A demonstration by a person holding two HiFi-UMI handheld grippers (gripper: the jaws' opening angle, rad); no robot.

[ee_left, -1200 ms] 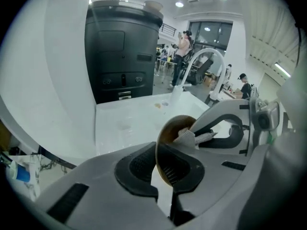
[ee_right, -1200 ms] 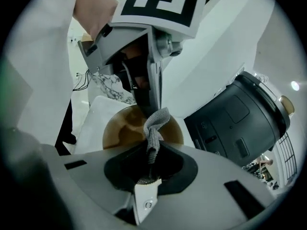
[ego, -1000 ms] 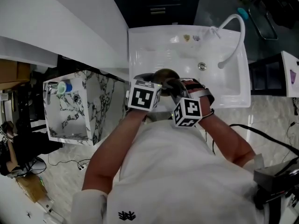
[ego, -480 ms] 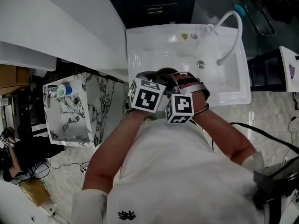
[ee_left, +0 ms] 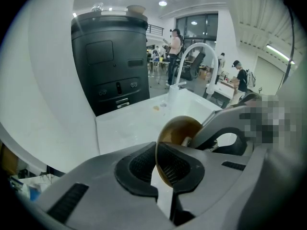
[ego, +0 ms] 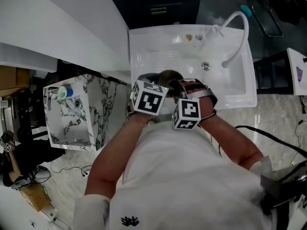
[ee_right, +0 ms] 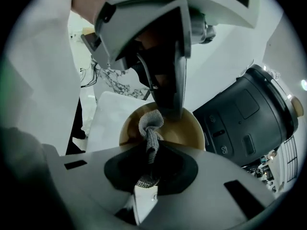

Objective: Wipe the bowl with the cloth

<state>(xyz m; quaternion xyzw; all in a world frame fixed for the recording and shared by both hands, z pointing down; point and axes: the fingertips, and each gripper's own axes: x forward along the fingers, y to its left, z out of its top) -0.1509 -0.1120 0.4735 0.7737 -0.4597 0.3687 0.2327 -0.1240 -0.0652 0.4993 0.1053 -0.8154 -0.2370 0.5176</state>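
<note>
A brown bowl [ego: 169, 76] is held on edge over the front of the white sink [ego: 158, 51]. My left gripper [ee_left: 157, 164] is shut on the bowl's [ee_left: 178, 131] rim, which runs between its black pads. My right gripper [ee_right: 149, 169] is shut on a twisted grey cloth [ee_right: 151, 128], whose bunched end presses inside the bowl [ee_right: 192, 131]. In the head view both marker cubes sit side by side just in front of the bowl, the left gripper [ego: 158, 87] at the left and the right gripper [ego: 184, 97] at the right.
A white curved faucet [ego: 237, 35] and a drain [ego: 206, 66] are at the sink's right. A large black appliance [ee_left: 110, 61] stands behind the sink. A marbled cabinet [ego: 81, 109] stands to the left. Cables lie on the floor at the right.
The right gripper's cube swung left toward the left cube, then back slightly right and down. The bowl and left gripper barely moved.
</note>
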